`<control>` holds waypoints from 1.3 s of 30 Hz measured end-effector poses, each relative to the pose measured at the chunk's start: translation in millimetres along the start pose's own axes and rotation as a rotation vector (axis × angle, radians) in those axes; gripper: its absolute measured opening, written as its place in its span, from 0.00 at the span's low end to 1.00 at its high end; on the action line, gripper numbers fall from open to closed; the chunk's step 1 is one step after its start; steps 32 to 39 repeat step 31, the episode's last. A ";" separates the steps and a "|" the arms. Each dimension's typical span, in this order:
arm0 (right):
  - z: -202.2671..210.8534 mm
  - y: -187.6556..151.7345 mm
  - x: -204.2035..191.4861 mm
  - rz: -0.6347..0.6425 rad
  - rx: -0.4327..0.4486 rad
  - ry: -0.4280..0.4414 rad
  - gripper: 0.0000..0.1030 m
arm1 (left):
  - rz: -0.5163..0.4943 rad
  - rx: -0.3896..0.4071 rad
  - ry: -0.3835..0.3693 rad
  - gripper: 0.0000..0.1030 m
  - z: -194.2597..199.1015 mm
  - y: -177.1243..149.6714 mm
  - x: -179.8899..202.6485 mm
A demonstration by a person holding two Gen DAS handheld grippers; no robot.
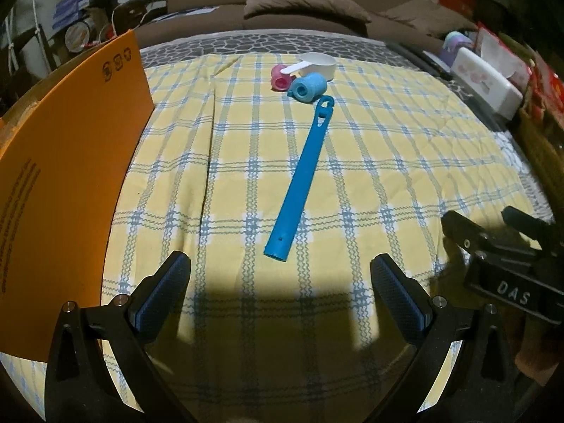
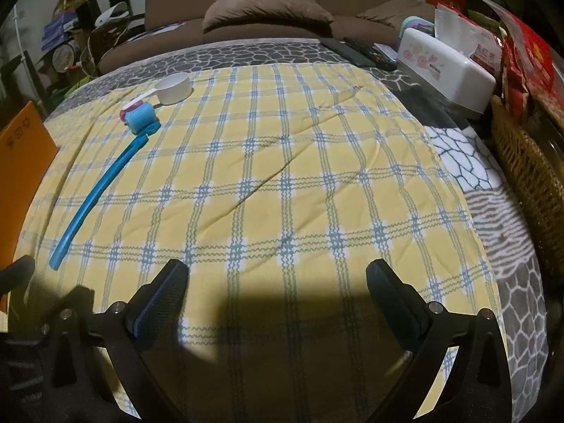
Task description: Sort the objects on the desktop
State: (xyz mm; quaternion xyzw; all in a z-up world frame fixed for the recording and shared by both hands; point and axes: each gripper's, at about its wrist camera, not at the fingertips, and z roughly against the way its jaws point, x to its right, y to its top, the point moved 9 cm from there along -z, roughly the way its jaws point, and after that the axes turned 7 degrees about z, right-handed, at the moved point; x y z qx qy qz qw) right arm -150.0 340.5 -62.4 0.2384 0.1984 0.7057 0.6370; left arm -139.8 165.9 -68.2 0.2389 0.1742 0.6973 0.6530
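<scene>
A long blue plastic handle lies on the yellow checked cloth, its near end just ahead of my open left gripper, slightly right of centre between the fingers. Past its far end sit a blue roll, a pink roll and a white scoop, close together. In the right wrist view the blue handle, blue roll, pink roll and white scoop are far left. My right gripper hovers open over bare cloth, holding nothing.
An orange cardboard box flap stands at the left, close to the left finger. A white tissue box, remotes, a wicker basket and red packets line the right edge. A brown sofa stands behind the table.
</scene>
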 end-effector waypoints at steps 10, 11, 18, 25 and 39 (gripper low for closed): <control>1.2 -1.9 -0.7 -0.001 0.001 -0.001 1.00 | -0.014 0.000 0.017 1.00 -1.5 0.2 1.4; 1.0 -1.8 -0.6 0.000 0.001 -0.002 1.00 | -0.015 0.001 0.019 1.00 -1.3 -0.6 1.6; 1.3 -2.2 -1.0 0.000 0.001 -0.001 1.00 | -0.015 0.001 0.018 1.00 -1.1 -0.6 1.4; 1.2 -2.0 -0.9 0.000 0.001 -0.001 1.00 | -0.014 0.001 0.017 1.00 -0.9 -0.8 1.5; 1.1 -1.8 -0.8 0.000 0.001 -0.001 1.00 | -0.016 0.001 0.020 1.00 -0.9 -0.9 1.1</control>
